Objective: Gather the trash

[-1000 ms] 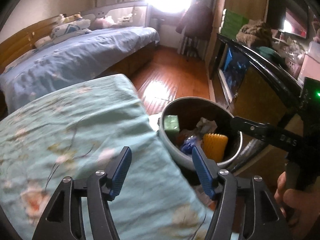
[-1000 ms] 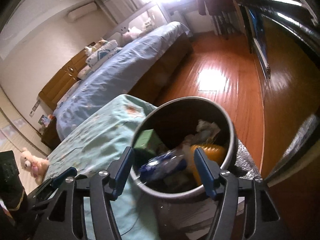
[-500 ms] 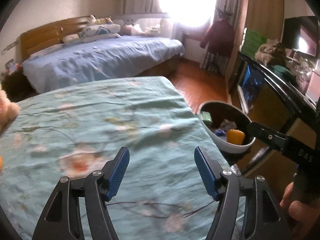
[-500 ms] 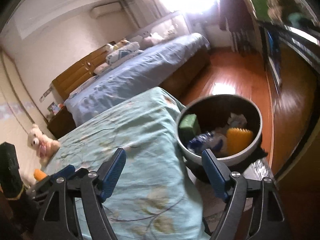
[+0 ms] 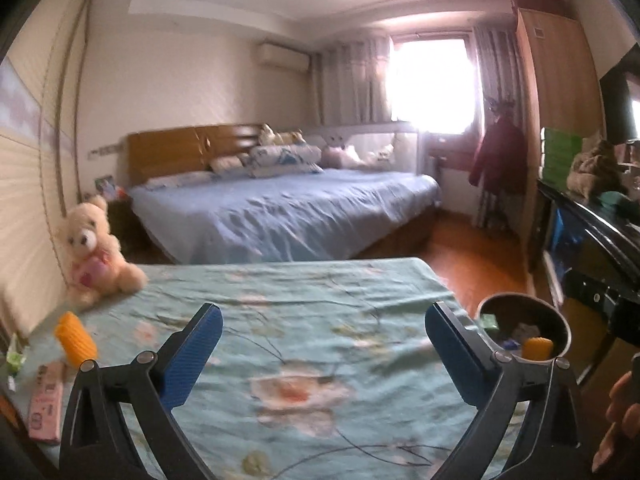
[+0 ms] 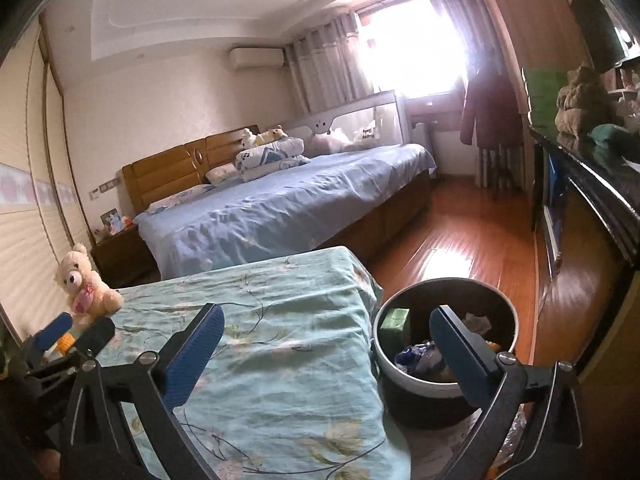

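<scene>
Over the floral sheet (image 5: 320,320): left gripper (image 5: 322,354) angled slightly downward above the cloth, jaws just opened wide, nothing between them, touching nothing; a hand (image 5: 618,412) shows at the right edge of that view. Right gripper (image 6: 326,350) tilted down over the sheet's corner and the bin (image 6: 424,386) beside it, jaws likewise just opened wide and empty, one finger (image 6: 460,354) overlapping the bin's mouth in view. Trash: yellow piece (image 5: 538,348), green box (image 6: 395,320) and blue wrapper (image 6: 418,356) inside the bin; another yellow piece (image 5: 76,338) and a pink pack (image 5: 46,400) on the sheet near a teddy bear (image 5: 94,250).
</scene>
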Motion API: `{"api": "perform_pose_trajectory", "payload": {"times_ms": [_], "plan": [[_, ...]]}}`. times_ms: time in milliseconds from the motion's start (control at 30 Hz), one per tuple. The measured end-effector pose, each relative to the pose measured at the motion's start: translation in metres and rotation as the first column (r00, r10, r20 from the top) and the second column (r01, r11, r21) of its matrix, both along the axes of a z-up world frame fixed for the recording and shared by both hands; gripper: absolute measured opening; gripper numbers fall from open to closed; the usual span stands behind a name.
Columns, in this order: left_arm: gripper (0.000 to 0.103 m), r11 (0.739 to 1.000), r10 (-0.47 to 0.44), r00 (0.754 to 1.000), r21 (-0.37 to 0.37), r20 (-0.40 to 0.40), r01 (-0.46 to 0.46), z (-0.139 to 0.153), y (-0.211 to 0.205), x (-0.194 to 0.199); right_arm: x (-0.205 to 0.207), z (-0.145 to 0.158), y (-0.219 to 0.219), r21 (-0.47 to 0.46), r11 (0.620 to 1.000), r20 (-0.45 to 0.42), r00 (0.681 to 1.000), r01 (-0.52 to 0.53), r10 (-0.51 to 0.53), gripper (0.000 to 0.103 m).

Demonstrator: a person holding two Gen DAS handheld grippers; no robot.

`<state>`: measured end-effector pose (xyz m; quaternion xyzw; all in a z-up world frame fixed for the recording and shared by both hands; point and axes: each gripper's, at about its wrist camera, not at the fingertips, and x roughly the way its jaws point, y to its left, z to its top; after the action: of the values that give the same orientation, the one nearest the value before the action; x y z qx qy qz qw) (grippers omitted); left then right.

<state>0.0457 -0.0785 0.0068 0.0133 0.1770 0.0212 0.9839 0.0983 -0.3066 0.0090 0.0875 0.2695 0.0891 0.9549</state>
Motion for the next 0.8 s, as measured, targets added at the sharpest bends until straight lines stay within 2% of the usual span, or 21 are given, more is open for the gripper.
{"api": "perform_pose_trajectory", "payload": {"times_ms": [267,800], "plan": [[0.102,1.0,0.009,1.0,0.017,-0.001,-0.009,-0.004,-0.004,-0.008,-0.002,-0.008,0.011,-0.034,0.999,0.004,1.0,-0.027,0.027,0.103],[0.102,1.0,0.013,1.0,0.015,-0.009,-0.013,0.0,0.005,0.011,-0.002,-0.01,0.016,-0.051,0.998,-0.005,0.999,-0.04,0.04,0.103]]}}
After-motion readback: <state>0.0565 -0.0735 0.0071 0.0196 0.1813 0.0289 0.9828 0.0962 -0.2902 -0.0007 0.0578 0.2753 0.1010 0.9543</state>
